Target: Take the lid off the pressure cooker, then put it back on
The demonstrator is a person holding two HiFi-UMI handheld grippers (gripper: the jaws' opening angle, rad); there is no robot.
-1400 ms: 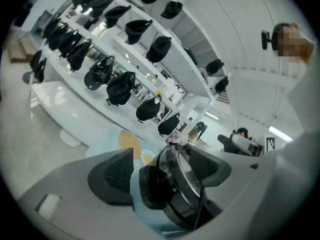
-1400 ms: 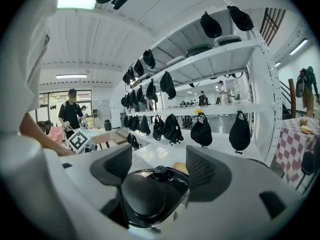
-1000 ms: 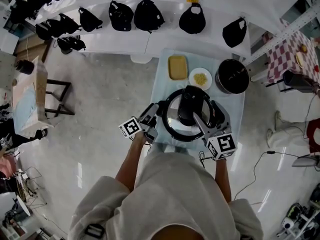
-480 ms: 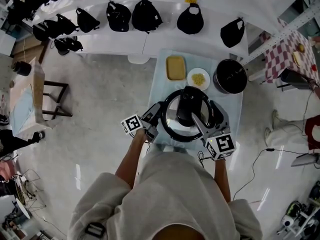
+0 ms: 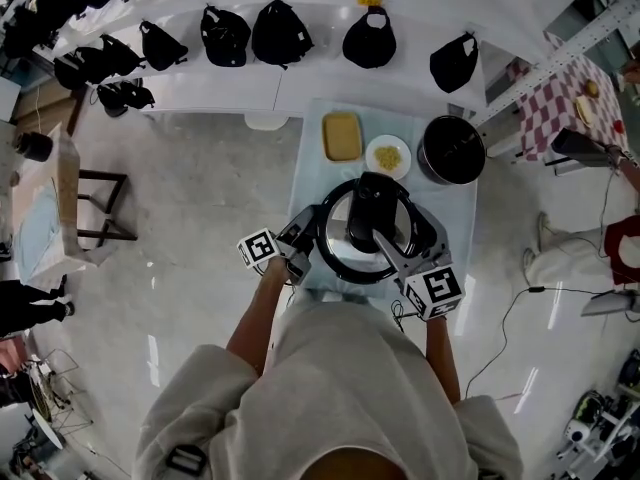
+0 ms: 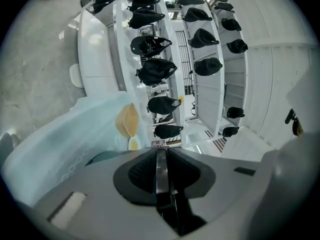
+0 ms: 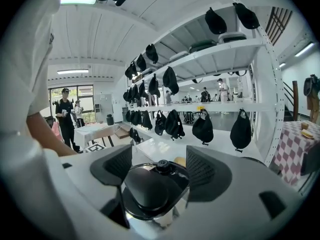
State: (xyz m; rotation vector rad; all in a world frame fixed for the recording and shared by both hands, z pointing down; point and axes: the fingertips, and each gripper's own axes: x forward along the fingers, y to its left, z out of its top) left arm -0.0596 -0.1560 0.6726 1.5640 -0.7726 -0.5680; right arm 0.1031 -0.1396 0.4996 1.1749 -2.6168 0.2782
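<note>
Clearance: free grey floor is seen left of the counter. A white shelf is butted against the counter's back edge, and a checked table is crowded in near its right side. The pressure cooker is set at the front edge, just before the person, with the lid seated on it. The back strip is taken up by a black pot at the right corner, plus a yellow dish and a white plate side by side, all apart from the cooker.

Materials: the floor is polished and glossy. The counter is covered with pale blue cloth. The lid is round bright steel, topped by a chunky black lid handle. The pot is round and dark, the dish rectangular, and the plate round with yellow food on it.

Tongs: the left tongs have just been closing and are clenched on a thin grey strip at the cooker's left flank. The right tongs are spread wide and clamped across the lid handle, which fills the gap pad to pad.

Count: one cooker, one lid, one pot, one dish, one plate and two tongs. Four black caps are hung right behind the counter; more to the left are not counted.
</note>
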